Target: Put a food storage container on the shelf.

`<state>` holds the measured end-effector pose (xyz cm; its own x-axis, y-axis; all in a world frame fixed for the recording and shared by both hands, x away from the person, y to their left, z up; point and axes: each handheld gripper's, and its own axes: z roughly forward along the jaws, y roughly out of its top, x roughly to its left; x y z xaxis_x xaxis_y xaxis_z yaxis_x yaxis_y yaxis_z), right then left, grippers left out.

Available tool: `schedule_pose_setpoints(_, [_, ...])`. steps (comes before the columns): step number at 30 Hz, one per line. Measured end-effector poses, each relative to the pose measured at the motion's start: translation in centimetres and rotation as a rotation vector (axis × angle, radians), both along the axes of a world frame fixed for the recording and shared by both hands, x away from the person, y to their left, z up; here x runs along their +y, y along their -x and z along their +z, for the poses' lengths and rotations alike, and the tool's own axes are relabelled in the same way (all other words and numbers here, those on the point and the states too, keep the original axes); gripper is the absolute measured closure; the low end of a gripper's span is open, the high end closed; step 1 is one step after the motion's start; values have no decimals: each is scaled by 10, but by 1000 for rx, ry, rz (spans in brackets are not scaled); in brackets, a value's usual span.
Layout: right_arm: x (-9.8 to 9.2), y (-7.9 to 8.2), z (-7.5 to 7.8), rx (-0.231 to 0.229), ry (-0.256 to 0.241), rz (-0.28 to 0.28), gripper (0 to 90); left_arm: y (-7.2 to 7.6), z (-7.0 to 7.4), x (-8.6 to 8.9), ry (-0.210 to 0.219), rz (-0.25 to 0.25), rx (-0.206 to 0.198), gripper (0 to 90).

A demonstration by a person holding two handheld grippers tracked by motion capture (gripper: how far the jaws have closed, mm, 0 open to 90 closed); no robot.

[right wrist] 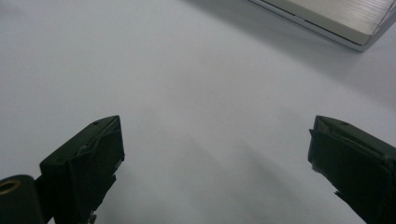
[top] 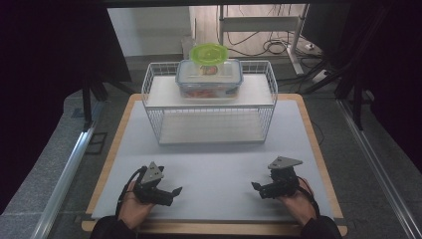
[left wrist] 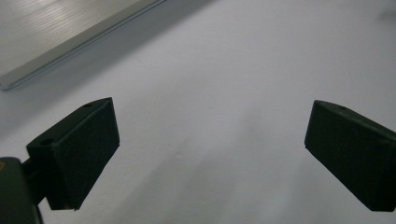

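Left tongs (top: 175, 191): released, jaws spread wide, nothing between them; resting low over the near left of the worktop (top: 209, 164), tips turned toward the middle. Right tongs (top: 255, 186): likewise released and empty, near right, tips turned inward to face the left pair. Both gripper views look across bare pale worktop surface, with the edge of a metal rail at a far corner.

Far centre of the worktop: white wire rack (top: 209, 102) with two shelves. On the upper shelf sits a clear food box (top: 209, 78) with a blue-edged snap lid; a green lid (top: 209, 53) rests on top of it. Both are well apart from either pair of tongs. Contents of the box are too small to identify.

Judgement: start position, no reach begun. The next move likely calls for carrying the tongs forward and up to the upper shelf, clearing the rack's wire rim.

No brand, label or writing is legible.
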<state>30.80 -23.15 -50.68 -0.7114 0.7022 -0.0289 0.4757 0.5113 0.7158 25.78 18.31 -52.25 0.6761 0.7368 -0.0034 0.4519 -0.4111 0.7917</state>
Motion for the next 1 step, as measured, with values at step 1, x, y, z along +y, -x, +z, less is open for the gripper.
schedule_pose_setpoints(1, [0,0,0,1,5,2,34,0,0,0,1,1,-1,33])
